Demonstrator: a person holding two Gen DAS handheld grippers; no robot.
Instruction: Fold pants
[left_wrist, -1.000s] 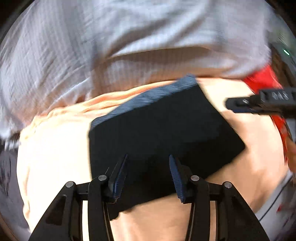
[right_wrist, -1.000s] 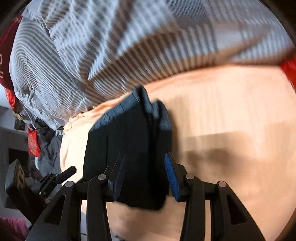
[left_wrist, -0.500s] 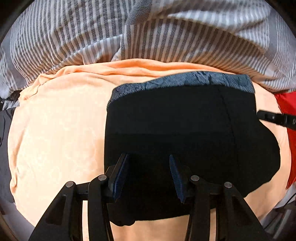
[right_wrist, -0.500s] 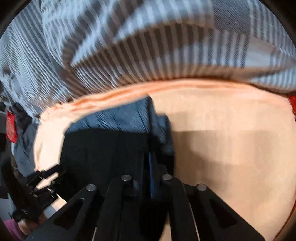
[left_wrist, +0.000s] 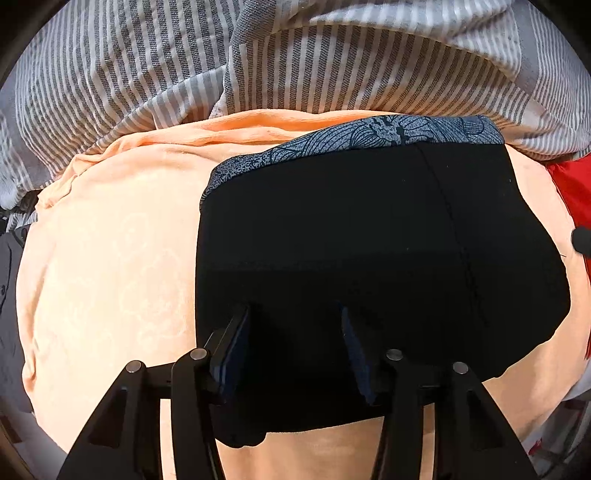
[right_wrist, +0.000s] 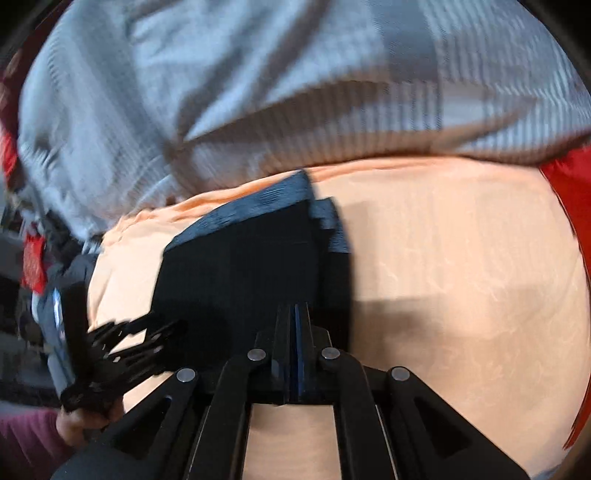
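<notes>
A peach-orange terry cloth (left_wrist: 110, 258) covers the work surface, with a rumpled grey-and-white striped sheet (left_wrist: 184, 66) heaped along its far edge and a scrap of red fabric (left_wrist: 570, 188) at the right edge. The black folded pants with a blue-grey patterned waistband (left_wrist: 369, 240) lie as a compact rectangle toward the cloth's far right part, waistband almost touching the striped sheet.

A second ago the right gripper (right_wrist: 297, 328) stood spread over the pants' right edge; since then its fingers have closed flat together at that edge, and the frame is motion-blurred. Whether any fabric is caught between them cannot be told from here. The left gripper (left_wrist: 293, 332) has stayed wide apart, gripping nothing, poised above the near edge of the pants, which now sit squarer to it than before.

Judging by this, the folding looks nearly complete, and the right side is either pinching the edge for a last fold or pressing it flat.

No brand, label or readable writing is visible; the waistband shows only a line pattern.
</notes>
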